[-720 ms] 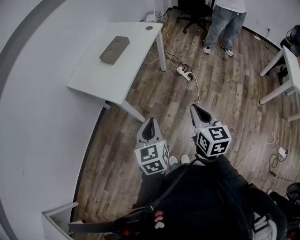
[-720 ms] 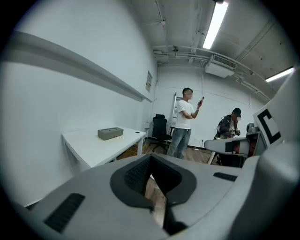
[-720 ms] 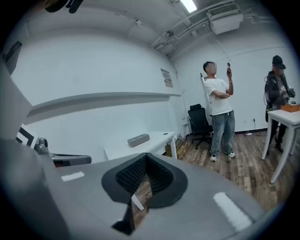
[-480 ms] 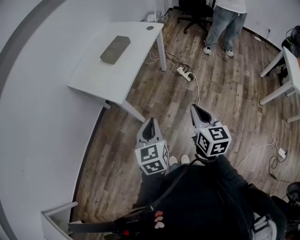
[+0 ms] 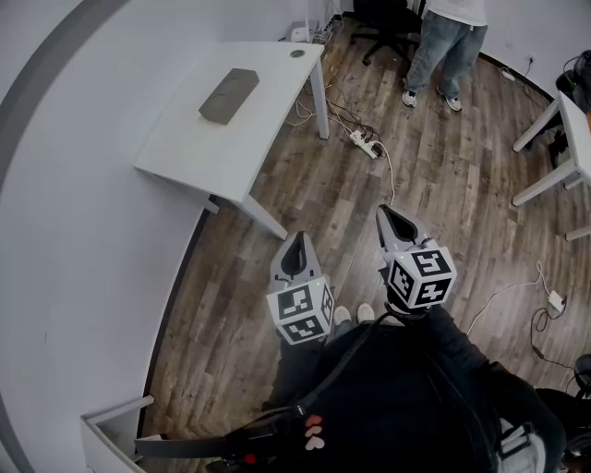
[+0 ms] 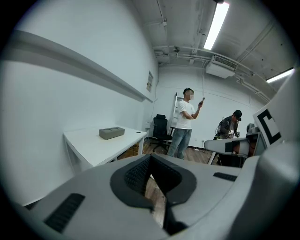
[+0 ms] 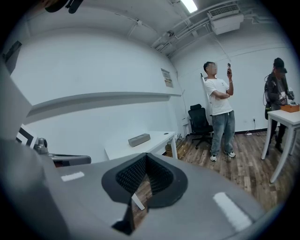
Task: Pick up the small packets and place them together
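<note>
No small packets show in any view. A grey box (image 5: 228, 95) lies on the white table (image 5: 212, 152) at the upper left; it also shows as the grey box (image 6: 111, 133) in the left gripper view and the grey box (image 7: 139, 139) in the right gripper view. My left gripper (image 5: 295, 236) and right gripper (image 5: 381, 212) hang side by side over the wooden floor, in front of my body, well short of the table. Both are shut with nothing between the jaws, as seen on the left gripper (image 6: 151, 156) and right gripper (image 7: 145, 156).
A person (image 5: 445, 46) stands at the far end by an office chair (image 5: 383, 23). A power strip (image 5: 363, 145) and cables lie on the floor by the table leg. A second white table (image 5: 565, 139) stands at right, where another person (image 7: 277, 93) is.
</note>
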